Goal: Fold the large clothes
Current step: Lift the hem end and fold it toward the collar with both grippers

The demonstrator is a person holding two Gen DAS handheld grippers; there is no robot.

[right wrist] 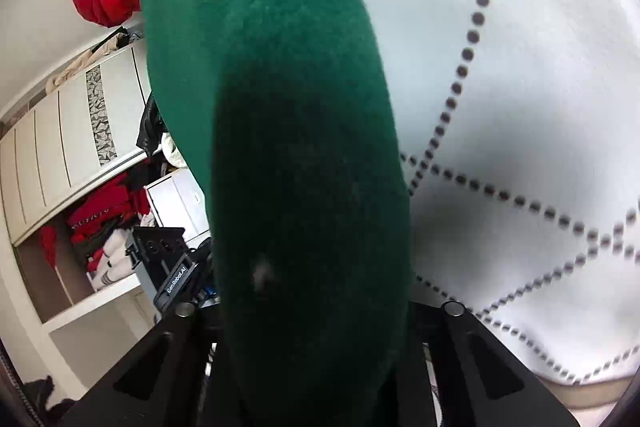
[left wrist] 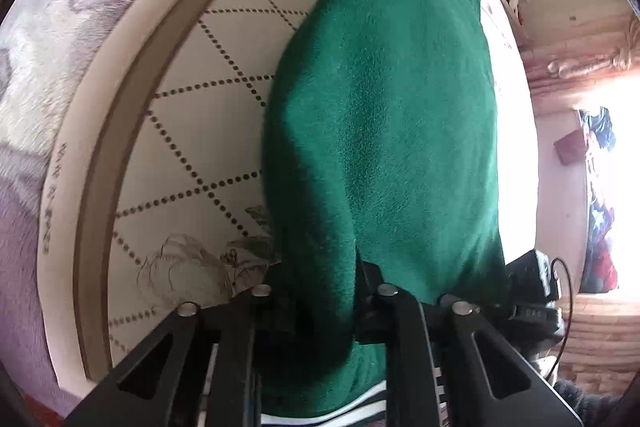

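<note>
While the fold is plainly only in its early part, both views show the green fleece garment (left wrist: 384, 115) lifted and hanging between the two tools over the white bedspread with dotted diamond lines (left wrist: 208, 131). On the left of the left wrist view lies a grey-lilac plush blanket (left wrist: 52, 39); to its right the left gripper (left wrist: 320, 311) is clamped on a bunched edge of the garment, whose striped hem shows beneath. In the right wrist view a wardrobe with red clothes (right wrist: 100, 219) stands at left, then the right gripper (right wrist: 316, 311) is closed on another edge of the cloth, its fingertips buried in fleece. I judge no neat fold done yet: the cloth must be laid, halved and smoothed
</note>
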